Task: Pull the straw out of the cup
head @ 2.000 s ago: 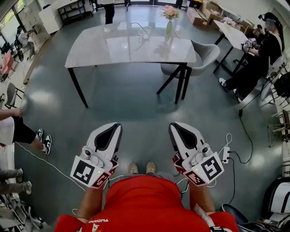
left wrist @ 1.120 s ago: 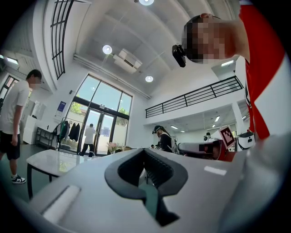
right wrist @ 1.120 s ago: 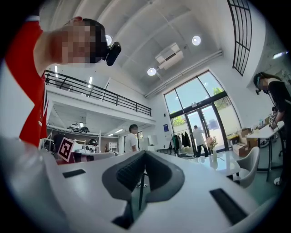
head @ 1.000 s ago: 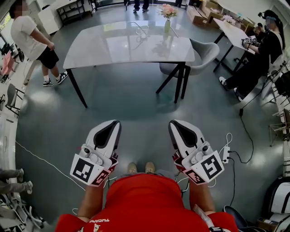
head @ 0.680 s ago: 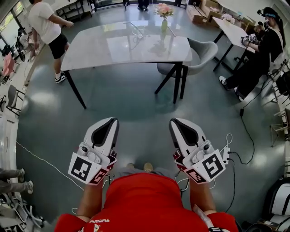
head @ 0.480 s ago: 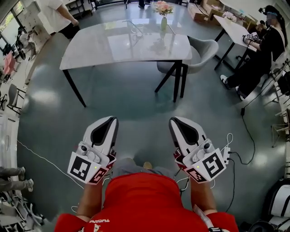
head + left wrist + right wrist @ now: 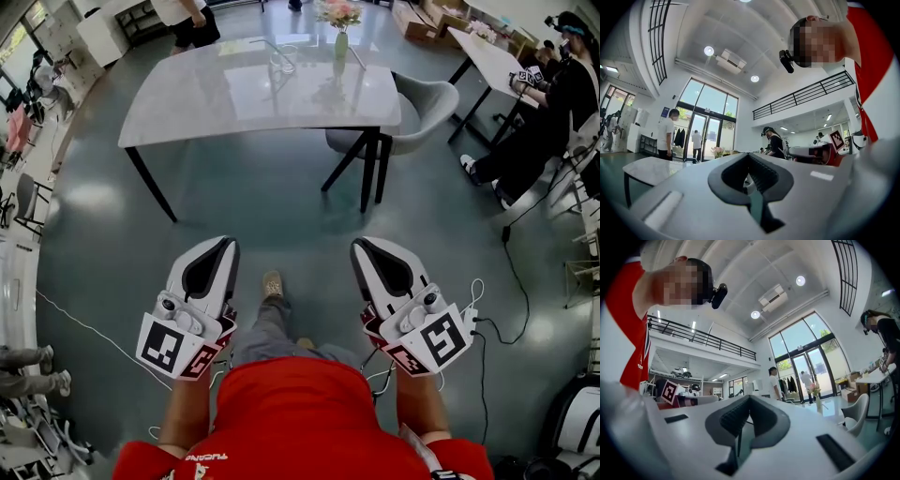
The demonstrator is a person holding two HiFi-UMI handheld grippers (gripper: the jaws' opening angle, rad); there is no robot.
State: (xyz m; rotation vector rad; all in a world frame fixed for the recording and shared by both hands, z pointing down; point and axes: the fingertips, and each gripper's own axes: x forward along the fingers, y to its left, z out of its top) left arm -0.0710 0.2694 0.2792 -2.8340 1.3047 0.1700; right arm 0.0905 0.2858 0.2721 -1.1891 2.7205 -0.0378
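Head view steeply down; gripper views level, toward table [image 7: 187,103].

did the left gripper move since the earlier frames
Yes. The left gripper has moved forward, toward the grey table: the stretch of floor between its tip and the table's near left leg is shorter than two seconds ago.

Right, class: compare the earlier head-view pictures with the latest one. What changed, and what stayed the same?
The person in red has stepped toward the table, which now looks nearer; one shoe is out ahead. The bystander in the white shirt walked from the left round to the table's far side. Unchanged: left claw and right claw shut, empty, side by side; vase of flowers on the table.
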